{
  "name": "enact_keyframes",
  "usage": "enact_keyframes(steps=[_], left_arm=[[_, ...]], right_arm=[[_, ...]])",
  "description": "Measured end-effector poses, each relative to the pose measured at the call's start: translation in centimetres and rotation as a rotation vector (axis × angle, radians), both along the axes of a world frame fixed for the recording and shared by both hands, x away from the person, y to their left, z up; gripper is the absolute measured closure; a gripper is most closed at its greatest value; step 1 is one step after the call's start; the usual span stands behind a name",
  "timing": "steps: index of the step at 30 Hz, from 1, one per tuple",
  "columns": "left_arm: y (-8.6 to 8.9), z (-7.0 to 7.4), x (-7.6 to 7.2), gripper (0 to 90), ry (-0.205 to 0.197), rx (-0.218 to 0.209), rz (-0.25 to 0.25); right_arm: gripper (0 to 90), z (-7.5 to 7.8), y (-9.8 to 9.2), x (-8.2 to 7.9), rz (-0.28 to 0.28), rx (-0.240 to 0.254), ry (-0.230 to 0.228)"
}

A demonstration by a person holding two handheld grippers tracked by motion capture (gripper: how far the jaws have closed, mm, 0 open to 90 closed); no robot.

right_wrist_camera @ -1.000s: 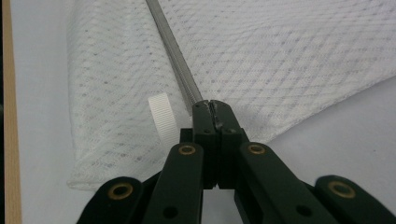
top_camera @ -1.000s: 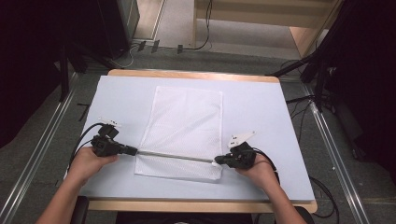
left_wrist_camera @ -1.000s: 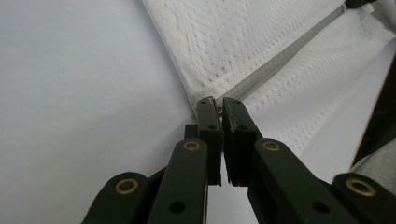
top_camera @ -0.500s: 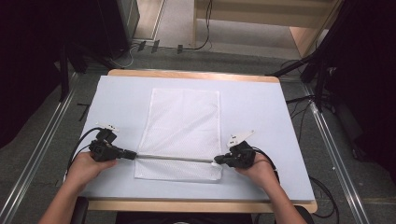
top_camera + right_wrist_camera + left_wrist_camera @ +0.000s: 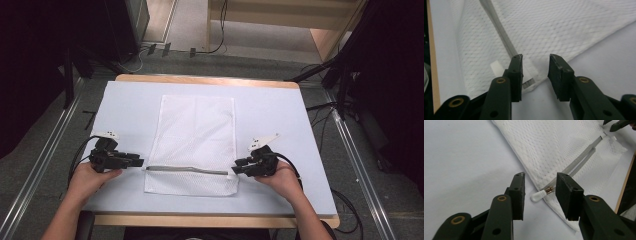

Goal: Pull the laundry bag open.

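A white rectangular mesh laundry bag lies flat on the pale blue counter, with its grey zipper running across near the edge closest to the person. The left gripper rests at the left end of the zipper. Its jaws have just been opening and now stand apart; the small white zipper pull lies on the counter between them, touched by neither jaw. The right gripper sits at the right corner of the bag. Its jaws have also just been opening and stand apart over the corner of the mesh, pressing on nothing.
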State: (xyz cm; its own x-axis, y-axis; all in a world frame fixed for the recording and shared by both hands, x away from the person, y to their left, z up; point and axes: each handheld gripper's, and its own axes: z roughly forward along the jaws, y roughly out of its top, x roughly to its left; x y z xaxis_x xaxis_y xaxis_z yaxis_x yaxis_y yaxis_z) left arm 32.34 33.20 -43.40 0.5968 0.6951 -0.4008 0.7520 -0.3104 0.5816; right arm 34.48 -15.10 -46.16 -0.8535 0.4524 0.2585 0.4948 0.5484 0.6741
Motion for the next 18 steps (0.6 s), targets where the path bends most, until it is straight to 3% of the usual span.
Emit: enact_keyframes(steps=[6, 10, 15, 18], left_arm=[[0.9, 0.1, 0.3, 46.8, -0.040, 0.027, 0.097], [1.4, -0.1, 0.5, 43.3, -0.049, 0.058, 0.127], [1.9, -0.3, 0.8, 36.7, -0.060, 0.070, 0.161], [2.2, -0.4, 0.9, 38.2, -0.060, 0.083, 0.173]], right_arm=[[54.8, 0.3, -1.7, 0.8, -0.104, 0.025, -0.036], [50.2, 0.1, -2.4, 1.1, -0.147, 0.015, -0.058], [44.0, -0.2, -3.0, 1.4, -0.205, -0.013, -0.050], [39.6, -0.5, -3.3, 1.6, -0.237, -0.015, -0.053]])
